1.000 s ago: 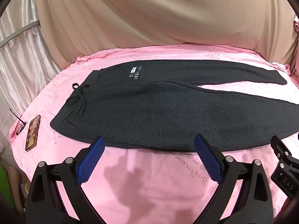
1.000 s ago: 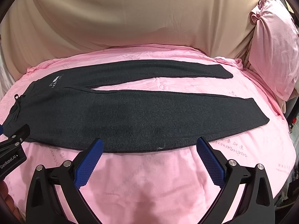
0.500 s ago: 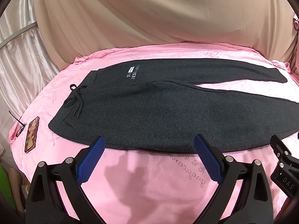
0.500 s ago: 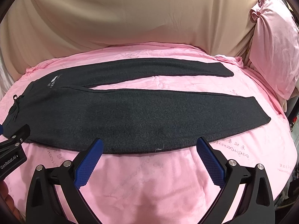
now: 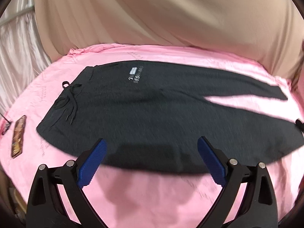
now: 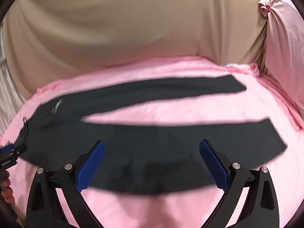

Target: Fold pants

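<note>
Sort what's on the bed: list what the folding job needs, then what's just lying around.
For the job:
dark pants, spread flat
left gripper, jaws open
right gripper, jaws open

Just lying about:
phone
glasses
pink pillow

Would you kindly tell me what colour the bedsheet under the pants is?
Pink; the bedsheet shows best in the left wrist view.

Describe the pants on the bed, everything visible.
The pants are dark charcoal, seemingly knit, lying flat and unfolded on the pink sheet. Waistband points left with a loose black drawstring; a small pale logo sits near the hip. Both legs stretch right, parted in a narrow V. Neither gripper touches them.
</note>
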`<state>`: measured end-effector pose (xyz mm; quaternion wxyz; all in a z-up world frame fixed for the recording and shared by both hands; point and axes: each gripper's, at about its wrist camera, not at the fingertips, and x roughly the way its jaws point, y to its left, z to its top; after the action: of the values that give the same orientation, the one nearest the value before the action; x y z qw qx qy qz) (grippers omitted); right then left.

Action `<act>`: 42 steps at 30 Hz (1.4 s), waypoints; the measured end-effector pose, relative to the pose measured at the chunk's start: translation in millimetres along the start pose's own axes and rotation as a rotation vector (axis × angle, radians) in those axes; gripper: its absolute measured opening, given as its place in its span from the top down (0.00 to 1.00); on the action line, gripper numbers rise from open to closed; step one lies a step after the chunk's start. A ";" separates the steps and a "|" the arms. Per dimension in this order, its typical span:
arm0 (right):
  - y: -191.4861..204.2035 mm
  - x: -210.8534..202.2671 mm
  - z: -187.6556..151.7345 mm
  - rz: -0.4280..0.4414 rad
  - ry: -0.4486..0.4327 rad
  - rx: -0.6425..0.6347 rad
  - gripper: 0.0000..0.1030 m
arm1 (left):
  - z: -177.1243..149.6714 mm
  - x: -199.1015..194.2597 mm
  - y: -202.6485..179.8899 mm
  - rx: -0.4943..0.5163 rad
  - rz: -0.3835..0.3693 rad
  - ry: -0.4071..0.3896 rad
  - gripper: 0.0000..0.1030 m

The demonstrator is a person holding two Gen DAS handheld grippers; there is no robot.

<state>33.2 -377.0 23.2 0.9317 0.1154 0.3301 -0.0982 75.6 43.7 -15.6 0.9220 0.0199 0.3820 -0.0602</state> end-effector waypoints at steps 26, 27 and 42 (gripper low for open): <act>-230.0 267.5 133.8 -0.081 0.282 -0.044 0.76 | 189.8 197.1 165.4 -0.039 0.212 0.045 0.08; -232.9 264.0 134.2 -0.057 0.274 -0.021 0.93 | 193.7 201.2 173.6 -0.060 0.205 0.050 0.08; -224.2 238.9 124.3 -0.045 0.217 0.009 0.96 | 205.7 297.6 243.3 -0.193 0.042 0.289 0.29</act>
<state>231.0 -651.2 -69.0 0.8876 0.1220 0.4311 -0.1074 459.3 239.5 -82.7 0.8561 -0.0523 0.5142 -0.0003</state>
